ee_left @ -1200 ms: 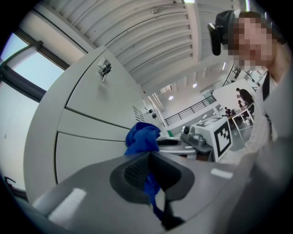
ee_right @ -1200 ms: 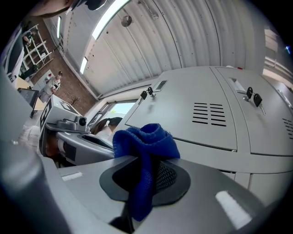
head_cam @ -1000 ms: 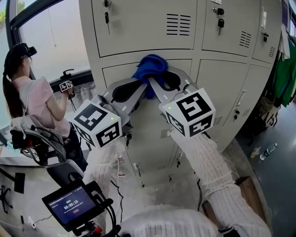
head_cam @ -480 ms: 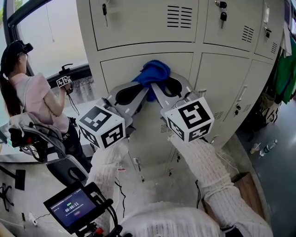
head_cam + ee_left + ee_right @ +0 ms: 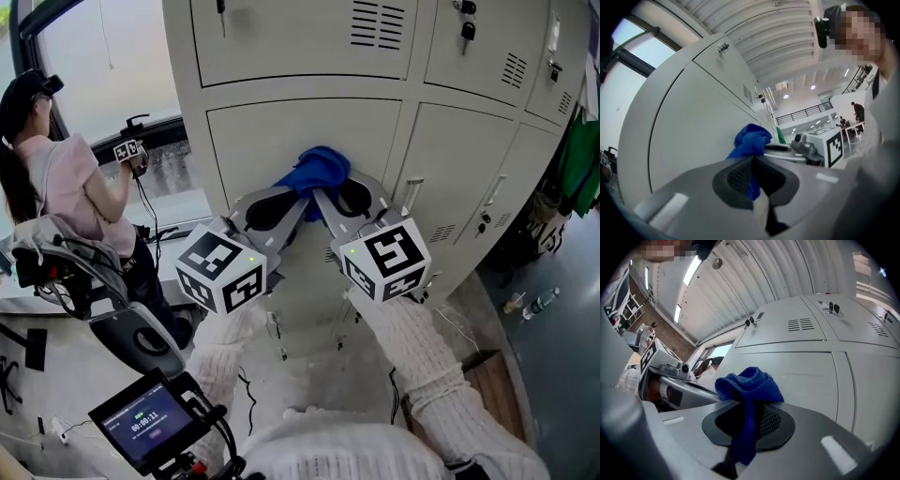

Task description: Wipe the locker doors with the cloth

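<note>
Together, the left gripper (image 5: 292, 200) and right gripper (image 5: 324, 195) each have their fingers clamped on the bunched blue cloth (image 5: 317, 169), held against a grey locker door (image 5: 267, 131)

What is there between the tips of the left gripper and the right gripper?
The blue cloth: the left gripper and the right gripper each pinch it, bunched in front of the locker door. The head view shows this.
</note>
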`<state>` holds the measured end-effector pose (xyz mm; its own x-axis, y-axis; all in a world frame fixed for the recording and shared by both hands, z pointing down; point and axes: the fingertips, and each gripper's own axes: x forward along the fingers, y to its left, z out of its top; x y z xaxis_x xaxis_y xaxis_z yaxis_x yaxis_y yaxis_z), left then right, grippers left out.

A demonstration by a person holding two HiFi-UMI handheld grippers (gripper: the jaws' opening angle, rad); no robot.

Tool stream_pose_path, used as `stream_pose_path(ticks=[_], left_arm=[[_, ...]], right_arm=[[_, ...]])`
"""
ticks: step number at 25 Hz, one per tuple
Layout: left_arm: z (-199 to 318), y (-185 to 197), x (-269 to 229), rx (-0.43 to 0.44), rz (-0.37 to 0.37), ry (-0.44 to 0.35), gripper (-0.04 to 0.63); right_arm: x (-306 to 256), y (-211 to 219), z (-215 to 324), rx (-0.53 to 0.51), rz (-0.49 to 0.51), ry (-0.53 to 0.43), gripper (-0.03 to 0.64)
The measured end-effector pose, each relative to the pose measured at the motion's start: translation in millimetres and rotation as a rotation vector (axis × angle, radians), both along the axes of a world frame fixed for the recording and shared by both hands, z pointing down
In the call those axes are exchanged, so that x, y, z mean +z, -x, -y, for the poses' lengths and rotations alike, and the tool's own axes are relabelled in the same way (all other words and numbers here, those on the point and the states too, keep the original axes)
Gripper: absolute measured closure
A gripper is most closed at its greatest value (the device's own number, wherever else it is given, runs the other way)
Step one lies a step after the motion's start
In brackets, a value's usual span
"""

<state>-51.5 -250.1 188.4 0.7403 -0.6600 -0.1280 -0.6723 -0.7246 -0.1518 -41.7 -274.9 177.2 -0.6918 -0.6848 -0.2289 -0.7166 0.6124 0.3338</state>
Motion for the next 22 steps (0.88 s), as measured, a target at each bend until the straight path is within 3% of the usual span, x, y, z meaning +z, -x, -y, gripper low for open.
stream_pose_path(ticks=[11, 22], left_arm=[[3.1, -0.4, 64.4, -0.017, -0.045, 0.140, 0.589], [1.4, 1.4, 130.3, -0.061, -0.083, 0.300, 0.589]], right_arm=[[64.6, 1.1, 3.9, -0.019, -0.053, 0.101, 0.566], [135.4, 2.6, 4.9, -0.031, -0.044, 0.284, 0.566]])
